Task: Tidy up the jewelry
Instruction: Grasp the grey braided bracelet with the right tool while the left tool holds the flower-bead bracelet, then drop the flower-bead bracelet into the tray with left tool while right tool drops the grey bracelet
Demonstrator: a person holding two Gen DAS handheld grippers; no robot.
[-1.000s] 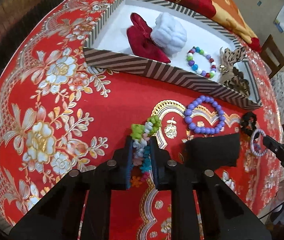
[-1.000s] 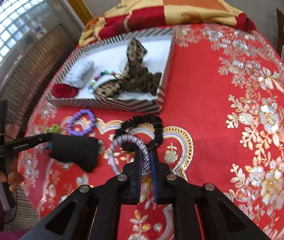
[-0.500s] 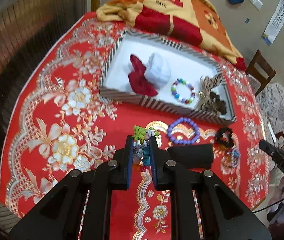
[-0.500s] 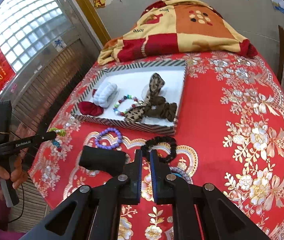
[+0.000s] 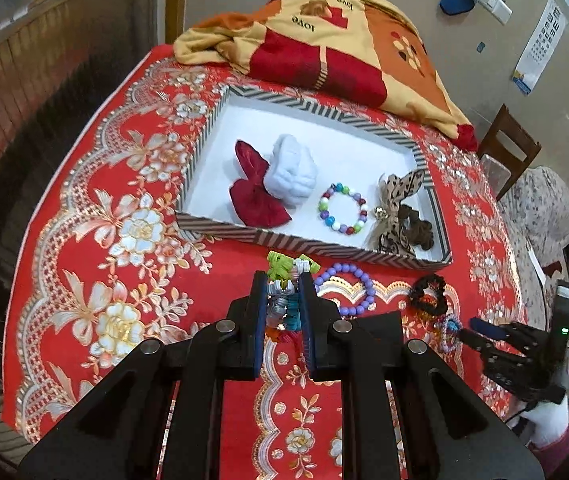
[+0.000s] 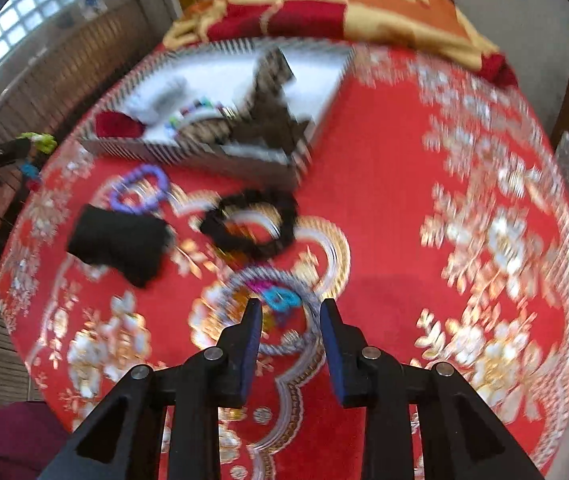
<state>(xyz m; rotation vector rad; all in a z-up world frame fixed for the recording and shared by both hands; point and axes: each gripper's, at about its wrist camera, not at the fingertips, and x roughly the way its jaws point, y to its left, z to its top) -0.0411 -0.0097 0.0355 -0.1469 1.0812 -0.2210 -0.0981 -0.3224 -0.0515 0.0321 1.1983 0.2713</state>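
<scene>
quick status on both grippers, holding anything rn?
Left gripper: shut on the multicolored bracelet, lifted above the cloth.
Right gripper: jaws opening over the silver bracelet on the tablecloth, not gripping it.

R gripper [image 6: 290, 316] jaws opening | silver ring bracelet [image 6: 272, 312] on cloth btw them, untouched | view blurred

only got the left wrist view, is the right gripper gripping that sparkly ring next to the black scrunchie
Observer: No. The right gripper has its jaws opening, and the sparkly ring lies on the red cloth with its near side between the fingers, not pinched.
Operator: my gripper hides most of the black block, is it touching the ring
Observer: No. The black block lies flat on the cloth, apart from the ring, farther off and to its left.
</scene>
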